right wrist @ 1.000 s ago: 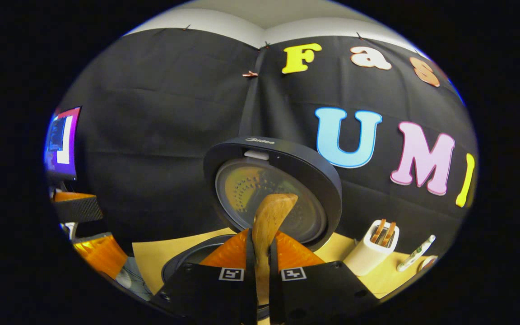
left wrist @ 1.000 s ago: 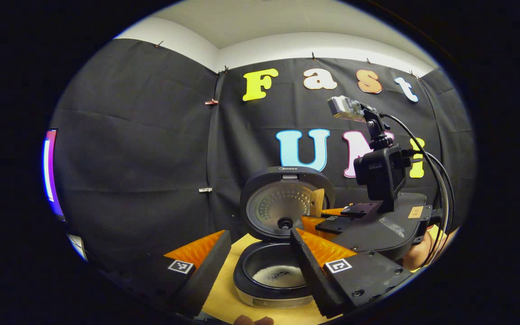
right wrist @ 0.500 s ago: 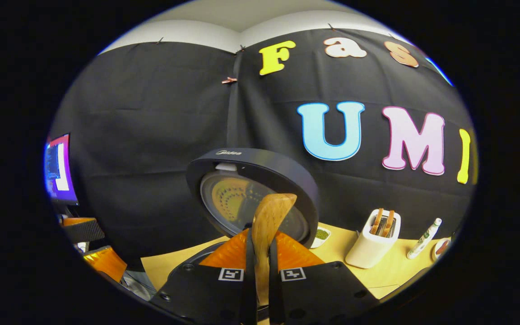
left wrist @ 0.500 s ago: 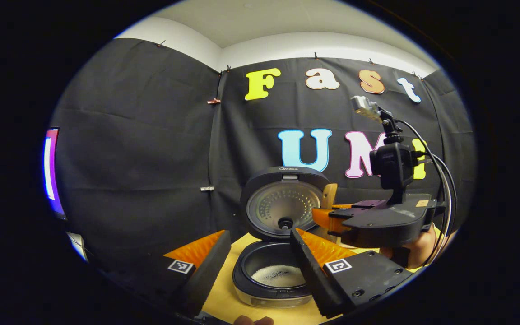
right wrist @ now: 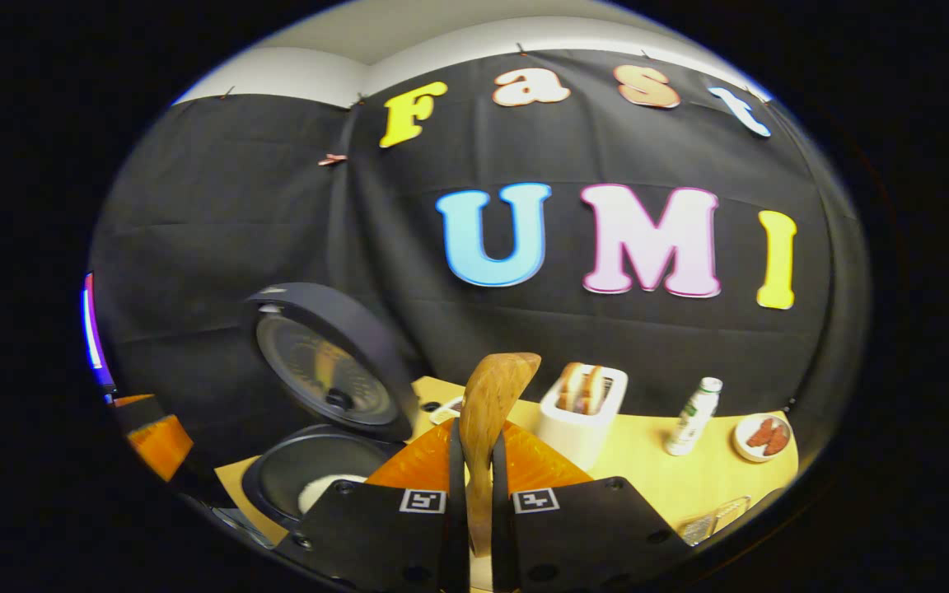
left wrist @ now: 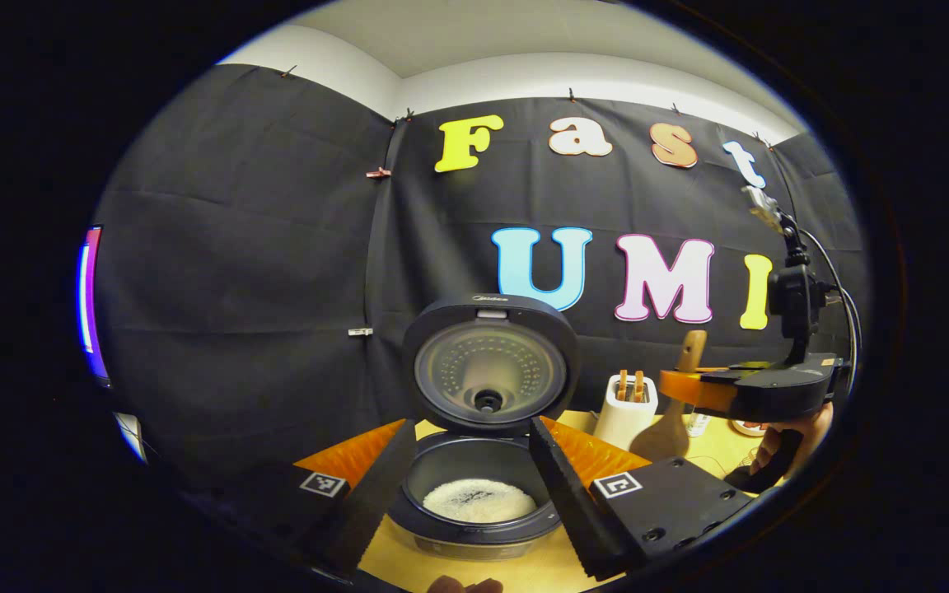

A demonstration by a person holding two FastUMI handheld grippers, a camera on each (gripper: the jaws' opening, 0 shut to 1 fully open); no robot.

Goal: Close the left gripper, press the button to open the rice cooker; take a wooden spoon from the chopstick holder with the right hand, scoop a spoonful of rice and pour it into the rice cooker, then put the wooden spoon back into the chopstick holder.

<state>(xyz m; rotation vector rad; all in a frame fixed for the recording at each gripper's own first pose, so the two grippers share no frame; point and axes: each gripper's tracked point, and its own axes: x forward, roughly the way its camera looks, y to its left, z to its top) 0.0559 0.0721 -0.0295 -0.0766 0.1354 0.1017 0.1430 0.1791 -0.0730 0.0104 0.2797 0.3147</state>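
Tan wooden spoon (right wrist: 491, 403), white rice (left wrist: 474, 500), black rice cooker (left wrist: 487, 375)

I held the left gripper (left wrist: 465, 478) low and level, its two fingers (left wrist: 371, 494) spread wide apart — nothing between them, nothing touched. My right gripper (right wrist: 474, 494) had its fingers drawn in close, both pressing flat on the wooden spoon (right wrist: 491, 403), which stood upright between them. In the left gripper view the right gripper (left wrist: 680, 387) sat off to the side, roughly horizontal, with my hand (left wrist: 787, 436) wrapped around its grip from below.
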